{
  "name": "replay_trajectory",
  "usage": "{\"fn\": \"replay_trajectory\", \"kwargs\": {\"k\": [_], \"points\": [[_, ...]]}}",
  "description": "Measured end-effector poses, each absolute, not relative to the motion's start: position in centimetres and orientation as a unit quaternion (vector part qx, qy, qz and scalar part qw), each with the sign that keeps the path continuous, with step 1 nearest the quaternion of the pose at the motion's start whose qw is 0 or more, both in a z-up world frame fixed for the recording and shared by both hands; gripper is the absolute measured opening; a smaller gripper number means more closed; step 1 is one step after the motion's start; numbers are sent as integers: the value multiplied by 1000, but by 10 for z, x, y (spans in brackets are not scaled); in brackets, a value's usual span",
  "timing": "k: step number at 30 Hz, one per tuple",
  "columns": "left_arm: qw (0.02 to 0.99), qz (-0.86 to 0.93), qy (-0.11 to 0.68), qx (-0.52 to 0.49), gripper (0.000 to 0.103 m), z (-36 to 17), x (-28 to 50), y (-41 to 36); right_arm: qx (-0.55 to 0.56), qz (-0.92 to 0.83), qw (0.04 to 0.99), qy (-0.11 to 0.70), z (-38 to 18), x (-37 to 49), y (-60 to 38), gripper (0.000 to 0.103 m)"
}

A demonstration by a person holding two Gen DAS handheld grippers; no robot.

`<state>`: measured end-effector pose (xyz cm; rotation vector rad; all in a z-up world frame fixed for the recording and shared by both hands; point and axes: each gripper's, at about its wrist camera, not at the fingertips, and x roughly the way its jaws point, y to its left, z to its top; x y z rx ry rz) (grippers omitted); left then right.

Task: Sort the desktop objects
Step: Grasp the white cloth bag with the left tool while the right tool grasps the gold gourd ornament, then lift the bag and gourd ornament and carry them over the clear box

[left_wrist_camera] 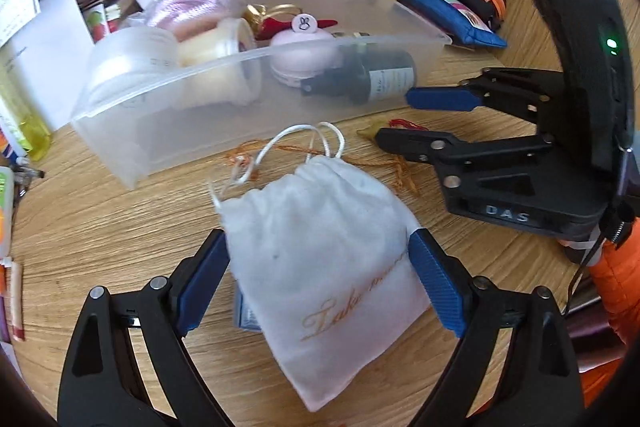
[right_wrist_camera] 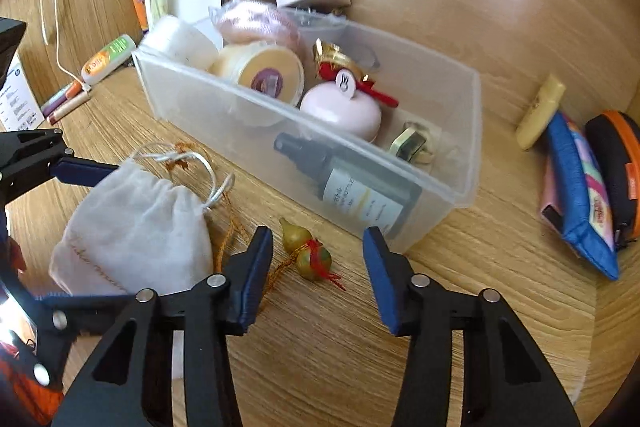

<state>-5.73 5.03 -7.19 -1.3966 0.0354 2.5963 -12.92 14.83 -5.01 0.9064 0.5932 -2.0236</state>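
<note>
A: Pouch [left_wrist_camera: 320, 267], soft white cloth w/ drawstring & gold script, lies flat on the wood-grain desk [left_wrist_camera: 120, 227], right between the left gripper [left_wrist_camera: 320, 275] fingers. Blue ribbed pads sit at both cloth edges; can't tell if they're pressing yet.

B: Right gripper [right_wrist_camera: 318, 267]?

A: Fingers partway apart, nothing gripped. Small gourd charm [right_wrist_camera: 306, 251], glossy, two-lobed, w/ red thread & gold cord, lies on the desk between the tips, nearer the left finger, not touching.

B: Room around?

A: Clear plastic bin [right_wrist_camera: 460, 163], straight-walled, sits just beyond both sets of fingertips; its near rim is close to the gourd. Inside: dark spray bottle [right_wrist_camera: 352, 187], pink round case [right_wrist_camera: 340, 111], cream jar [right_wrist_camera: 264, 75]. Bare desk to the right of the right fingers, up to a blue zip pouch [right_wrist_camera: 576, 195].
</note>
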Motion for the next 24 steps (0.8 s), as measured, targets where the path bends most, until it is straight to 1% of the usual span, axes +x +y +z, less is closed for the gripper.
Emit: {"fn": "replay_trajectory", "kwargs": {"k": [5,6,8,10,11,13,15,17,19,21,22,24], "points": [[95,877,25,-471,96,-75,-63,57,375,-792,416,242,-60,-133,143,38],[93,877,31,-470,96,-76,-64,60,375,-792,419,240,-61,-132,143,35],[94,878,39,-467,96,-79,-64,63,379,-787,426,237,-61,-132,143,25],[93,881,37,-463,95,-83,-65,63,380,-786,428,236,-61,-131,144,23],[92,883,33,-459,93,-84,-65,62,379,-787,426,236,-61,-131,144,23],[91,885,32,-456,70,-84,-65,61,380,-789,424,231,-60,-131,148,23],[90,886,20,-455,63,-82,-65,56,379,-794,421,221,-58,-131,153,23],[91,885,10,-456,59,-80,-65,51,375,-801,418,209,-52,-133,161,23],[86,887,6,-454,53,-76,-63,46,370,-807,416,195,-46,-133,169,23],[84,890,6,-447,48,-71,-59,45,365,-813,415,185,-41,-133,176,23],[85,892,6,-444,44,-68,-59,45,361,-817,413,181,-38,-131,179,23],[85,896,3,-435,43,-59,-55,42,351,-823,411,174,-30,-127,185,23]]}}
